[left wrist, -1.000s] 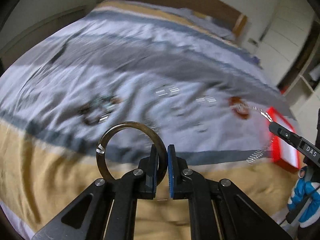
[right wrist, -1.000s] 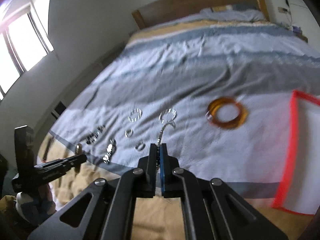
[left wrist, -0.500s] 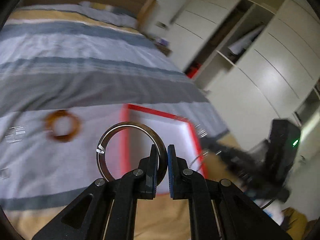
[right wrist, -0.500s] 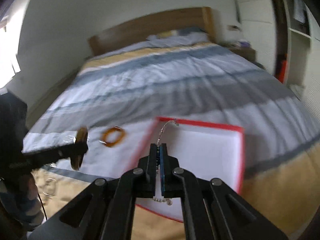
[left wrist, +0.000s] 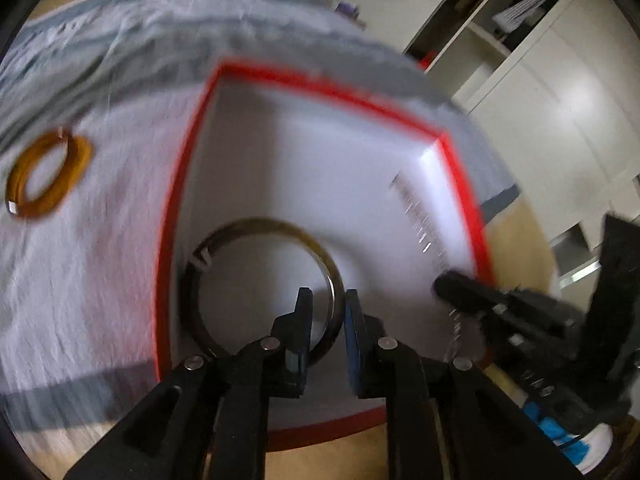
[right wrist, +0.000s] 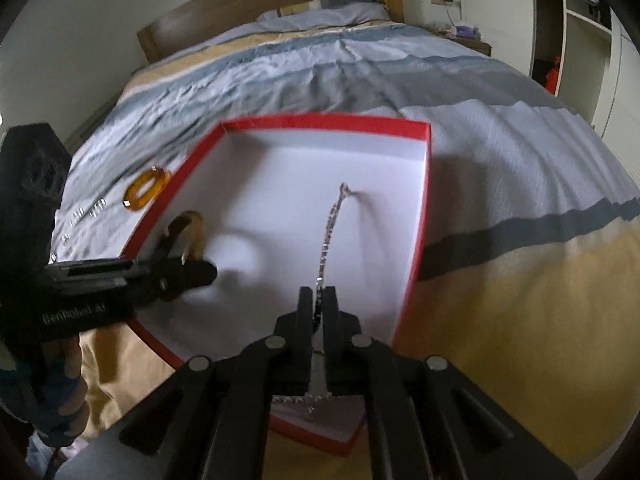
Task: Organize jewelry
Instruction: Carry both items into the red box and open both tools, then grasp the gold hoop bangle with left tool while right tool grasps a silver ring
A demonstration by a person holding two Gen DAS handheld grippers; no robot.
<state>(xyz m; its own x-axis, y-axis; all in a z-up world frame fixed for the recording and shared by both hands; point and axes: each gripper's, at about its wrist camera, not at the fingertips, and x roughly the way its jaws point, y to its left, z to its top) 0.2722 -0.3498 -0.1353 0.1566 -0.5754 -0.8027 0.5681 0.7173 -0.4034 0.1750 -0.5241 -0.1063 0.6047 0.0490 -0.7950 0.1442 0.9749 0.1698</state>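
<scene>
A red box with a white inside (left wrist: 184, 184) (right wrist: 424, 184) lies on the bed. My left gripper (left wrist: 326, 308) has its jaws a little apart around the rim of a dark bangle (left wrist: 256, 226), low over the box's left side; it also shows in the right wrist view (right wrist: 188, 256). My right gripper (right wrist: 318, 300) is shut on a silver chain (right wrist: 330, 224) that trails over the box's white floor; this gripper shows in the left wrist view (left wrist: 452, 284).
An amber bangle (left wrist: 44, 176) (right wrist: 146, 188) lies on the bedspread left of the box. Several small silver pieces (right wrist: 86, 210) lie further left. White wardrobes and shelves (left wrist: 552, 80) stand to the right; a wooden headboard (right wrist: 264, 4) is at the far end.
Both grippers have swung right from the jewelry on the bedspread to over the red box and dropped lower. The left jaws have parted slightly around the bangle.
</scene>
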